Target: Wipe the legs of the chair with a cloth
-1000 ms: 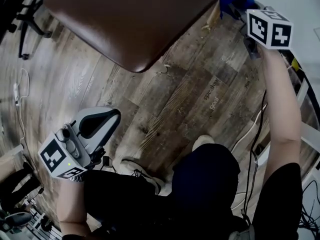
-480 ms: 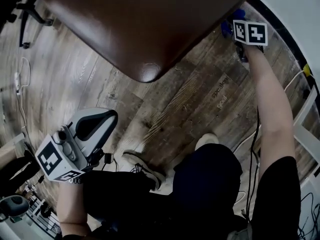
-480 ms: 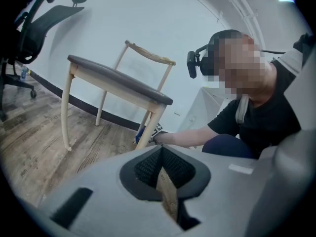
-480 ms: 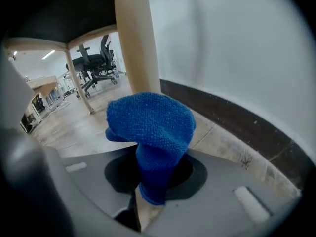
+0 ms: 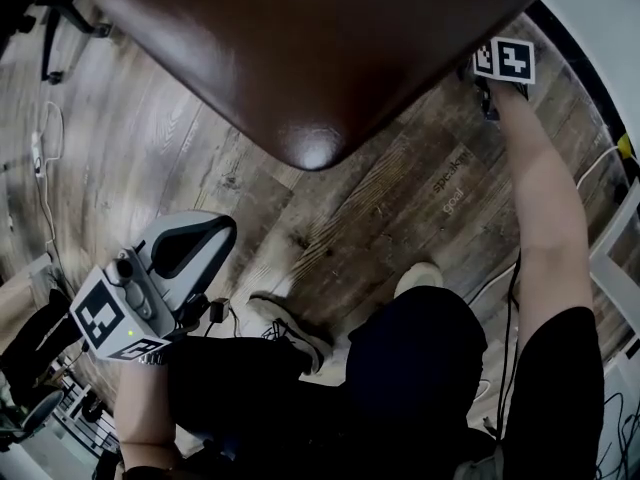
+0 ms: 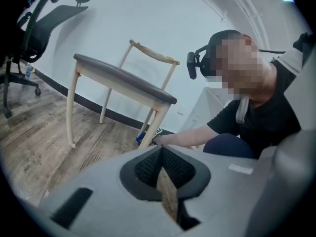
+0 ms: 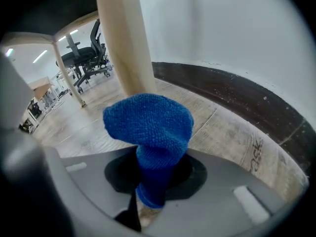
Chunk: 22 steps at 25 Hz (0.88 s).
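At leg, outstretched right gripper; cloth

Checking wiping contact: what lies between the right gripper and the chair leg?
Only the blue cloth held in the right gripper, bunched before the cream wooden chair leg, per the right gripper view.

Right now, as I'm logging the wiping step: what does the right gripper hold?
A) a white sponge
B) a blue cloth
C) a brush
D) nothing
B: the right gripper view shows a blue cloth pinched in the fingers of the right gripper, just in front of the pale chair leg.
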Available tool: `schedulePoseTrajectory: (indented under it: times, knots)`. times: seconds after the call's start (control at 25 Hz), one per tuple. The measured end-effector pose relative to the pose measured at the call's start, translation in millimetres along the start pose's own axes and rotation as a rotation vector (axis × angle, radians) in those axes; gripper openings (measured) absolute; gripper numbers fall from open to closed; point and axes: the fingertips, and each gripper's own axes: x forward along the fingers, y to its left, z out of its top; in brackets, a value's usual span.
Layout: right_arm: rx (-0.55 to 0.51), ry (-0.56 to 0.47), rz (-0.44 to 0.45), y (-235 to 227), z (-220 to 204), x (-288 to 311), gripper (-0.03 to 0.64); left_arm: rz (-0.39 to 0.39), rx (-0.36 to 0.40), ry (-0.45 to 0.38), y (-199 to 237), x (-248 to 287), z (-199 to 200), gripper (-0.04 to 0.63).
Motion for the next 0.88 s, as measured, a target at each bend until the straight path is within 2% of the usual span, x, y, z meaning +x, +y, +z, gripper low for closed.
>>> schedulePoseTrajectory:
  times: [0.2, 0.36, 0.64, 0.88]
  knots:
    - [-0.005, -0.037, -0.060, -12.9, 10.4, -32.9, 0.091, -0.005, 0.026, -0.016, -3.9, -0.7, 1.6, 0.000]
    - [-0.129, -0.116, -0.070, -3.5, 46.9, -81.5, 0.091, -0.026, 0.063, -0.035, -14.7, -2.8, 7.6, 0.000]
    - [-0.346, -0.307, -0.153, 9.0, 148.1, -193.7, 0.090, -0.115, 0.120, -0.068, -35.7, 1.7, 18.3, 0.000]
    - [-0.446, -0.438, -0.182, 34.6, 199.7, -266.8, 0.089, -0.140, 0.138, -0.113, -47.6, -11.2, 28.6, 0.000]
